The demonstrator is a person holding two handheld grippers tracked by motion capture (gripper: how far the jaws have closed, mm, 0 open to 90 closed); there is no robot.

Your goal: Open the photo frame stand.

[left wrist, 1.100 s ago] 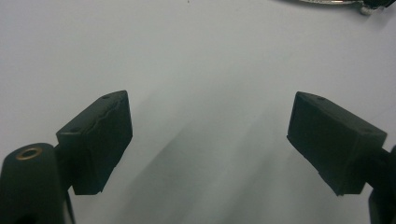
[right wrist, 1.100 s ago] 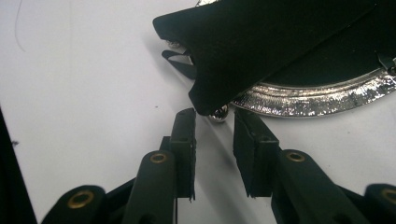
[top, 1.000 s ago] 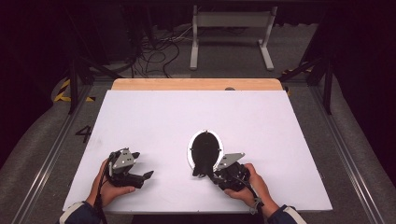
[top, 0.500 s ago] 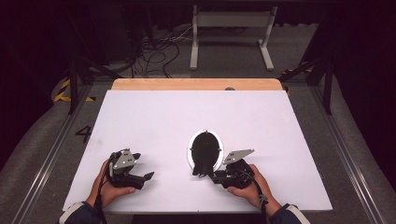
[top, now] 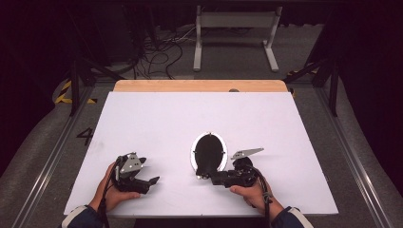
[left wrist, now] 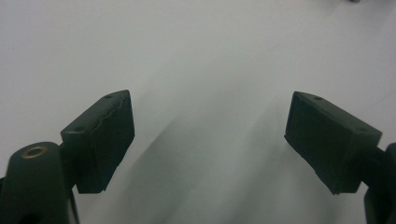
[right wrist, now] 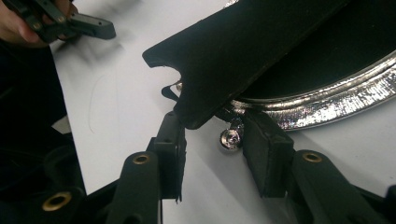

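Between my right gripper's (right wrist: 212,154) jaws, which have just been opening, the oval frame's (top: 209,151) black stand (right wrist: 243,51) sits unpinched; my left gripper (left wrist: 210,140) stays open, empty.

Single readable mark: digit "4" (top: 86,136), dark, on grey floor just left of white worktop (top: 157,118). No other text, label or brand legible anywhere.
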